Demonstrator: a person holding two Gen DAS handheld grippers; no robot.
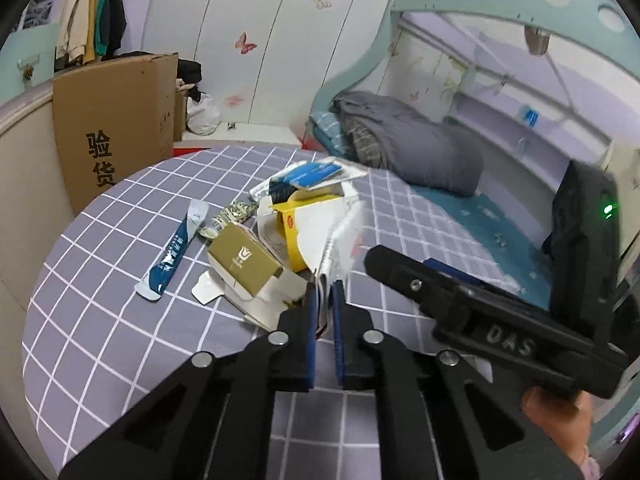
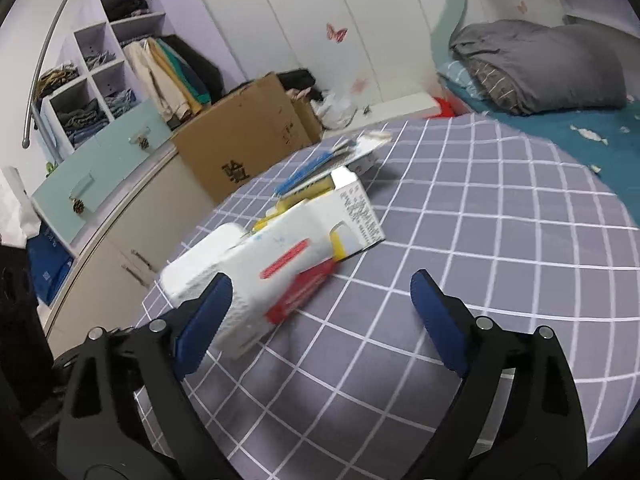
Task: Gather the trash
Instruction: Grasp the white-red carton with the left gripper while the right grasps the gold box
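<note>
The white carton hangs tilted above the checked surface, its near end pinched in my left claw, whose pads are closed on the thin flattened edge. My right claw sits wide open with nothing in it, 1 pad beside the carton. I judge the hold shallow, so I'd lift slowly and keep the carton level. The gold box, blue sachet and yellow box lie just beyond, uncollected.

Flattened white carton stands tilted amid empty packets and boxes.
</note>
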